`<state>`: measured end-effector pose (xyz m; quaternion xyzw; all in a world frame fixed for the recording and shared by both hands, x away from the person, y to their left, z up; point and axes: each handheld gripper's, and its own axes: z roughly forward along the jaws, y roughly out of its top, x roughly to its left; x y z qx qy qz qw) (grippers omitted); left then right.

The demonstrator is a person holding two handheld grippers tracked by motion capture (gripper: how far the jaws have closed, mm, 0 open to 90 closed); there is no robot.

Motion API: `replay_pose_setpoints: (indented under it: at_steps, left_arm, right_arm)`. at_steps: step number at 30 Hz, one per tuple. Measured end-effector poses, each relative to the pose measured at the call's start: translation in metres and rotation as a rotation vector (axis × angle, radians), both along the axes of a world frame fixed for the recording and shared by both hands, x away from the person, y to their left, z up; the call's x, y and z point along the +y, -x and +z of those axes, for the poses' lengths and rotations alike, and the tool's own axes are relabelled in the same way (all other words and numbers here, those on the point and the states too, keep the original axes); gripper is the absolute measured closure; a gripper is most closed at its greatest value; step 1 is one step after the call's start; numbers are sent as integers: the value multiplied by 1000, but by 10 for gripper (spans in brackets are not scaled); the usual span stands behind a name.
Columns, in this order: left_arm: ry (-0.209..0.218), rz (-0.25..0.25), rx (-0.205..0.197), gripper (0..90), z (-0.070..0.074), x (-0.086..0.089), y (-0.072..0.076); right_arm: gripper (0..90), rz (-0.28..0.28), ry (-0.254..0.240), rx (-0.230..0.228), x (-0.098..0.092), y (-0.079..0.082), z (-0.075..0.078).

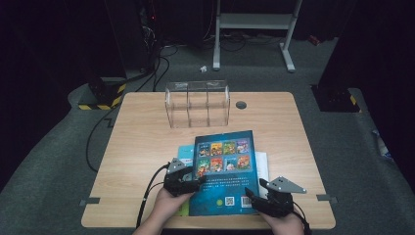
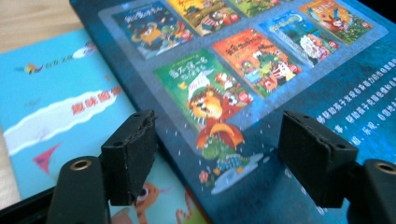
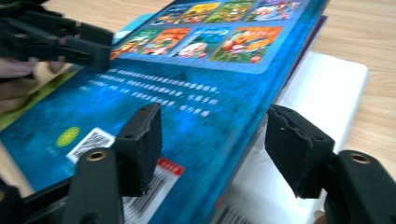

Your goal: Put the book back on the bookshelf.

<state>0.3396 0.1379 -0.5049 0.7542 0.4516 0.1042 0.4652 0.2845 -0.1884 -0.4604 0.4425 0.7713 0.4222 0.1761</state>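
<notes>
A light wooden tabletop (image 1: 147,147) carries everything, with a dark grey carpeted floor around it. Toward its far edge stands a clear plastic box (image 1: 197,103) with upright dividers, well apart from the books, and just right of it a small round grey cap (image 1: 241,104) sits in the wood.

Nearer the person lies a stack of books. On top is a large dark blue book (image 1: 225,171), back cover up, with two rows of small colourful cover pictures, lines of pale text below them and a barcode at the near edge. Under its left side a light blue book (image 2: 56,107) sticks out, and under its right side a white book (image 3: 322,93) shows.

The left hand-held gripper (image 1: 188,180) is at the blue book's left edge. In the left gripper view its jaws stand wide apart over that edge, one above the light blue book, the other above the dark cover, pressing on nothing.

The right hand-held gripper (image 1: 259,196) is at the blue book's near right corner. In the right gripper view its jaws stand wide, straddling the book's right edge without pinching it, one over the cover near the barcode, the other over the white book.
</notes>
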Motion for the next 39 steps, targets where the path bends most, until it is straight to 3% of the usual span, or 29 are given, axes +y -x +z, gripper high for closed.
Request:
replay_pose_setpoints:
  at_steps: [3,9,11,15,18,23,26,29,33,39]
  left_arm:
    - [2,-5,6,279,0,2,8]
    - [14,-7,19,280,-1,3,28]
    - [16,-9,19,279,-1,3,30]
    - [22,-13,28,281,-2,5,37]
    - [23,-14,37,275,-3,7,36]
    - [46,-1,55,285,-4,8,31]
    - [34,0,65,274,-3,11,24]
    - [43,-3,73,353,-3,15,18]
    - [41,-5,58,354,-4,14,13]
    - [53,-24,35,353,-2,0,12]
  right_arm:
    - [310,-31,-32,13,-3,-13,0]
    - [324,-39,-57,31,-2,-37,-2]
    - [332,-40,-64,37,-1,-42,-3]
    - [337,-32,-92,98,4,-63,-9]
    - [339,-31,-94,108,5,-66,-9]
    - [376,-37,-97,127,5,-64,-7]
    - [395,-12,-94,130,9,-57,-8]
    - [396,-35,-82,129,13,-47,-7]
    - [393,-25,-71,132,12,-36,-5]
    - [339,-72,-91,129,2,-32,-5]
